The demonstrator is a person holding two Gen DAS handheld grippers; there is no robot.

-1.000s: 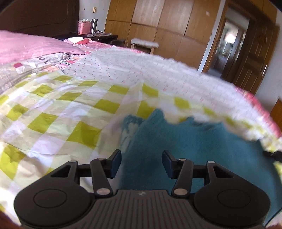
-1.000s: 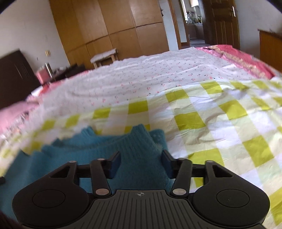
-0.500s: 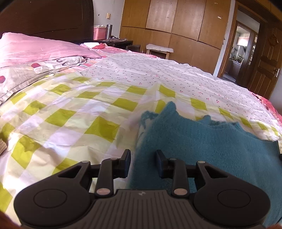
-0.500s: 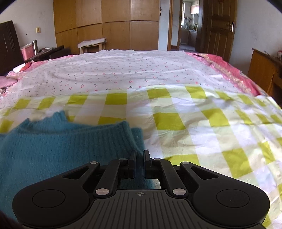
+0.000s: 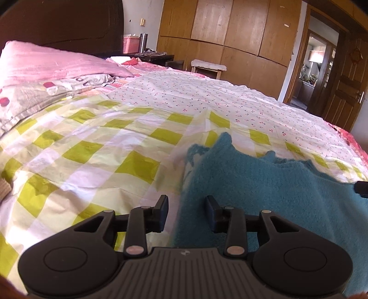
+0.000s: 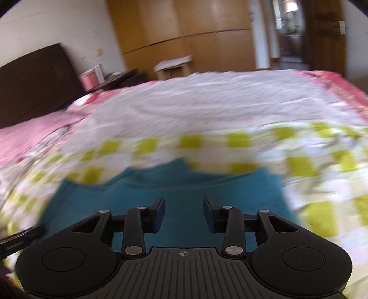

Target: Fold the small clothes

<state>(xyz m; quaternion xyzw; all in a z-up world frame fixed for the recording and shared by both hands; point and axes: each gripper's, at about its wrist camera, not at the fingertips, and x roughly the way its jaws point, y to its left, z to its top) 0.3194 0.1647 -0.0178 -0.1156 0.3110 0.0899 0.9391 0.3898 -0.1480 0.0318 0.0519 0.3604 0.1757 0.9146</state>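
1. The left claw (image 5: 186, 208) hangs with its jaws spread wide and grips nothing. Its left finger is over the checked sheet (image 5: 96, 147), its right finger over the edge of the teal sweater (image 5: 264, 184).
2. The right claw (image 6: 184, 208) is likewise spread apart and empty, both fingers above the sweater (image 6: 184, 184). This view is blurred.
3. The sweater lies on the bed, on the yellow-and-white checked sheet. It is a fuzzy teal knit, laid in layers, with a pointed bump rising at its far left corner and a wavy far edge. A paler lining shows along its left side.
4. Beyond the checked sheet lies a white sheet with small red dots (image 5: 207, 99).
5. To the left, pink pillows (image 5: 50, 62) rest against a dark headboard (image 5: 69, 20).
6. Farther back, a pink basket (image 5: 131, 44) stands on a dark side table, a metal flask (image 5: 143, 42) just beside it. What the basket holds cannot be made out.
7. A small stool (image 5: 208, 66) stands before the wooden wardrobe (image 5: 230, 34).
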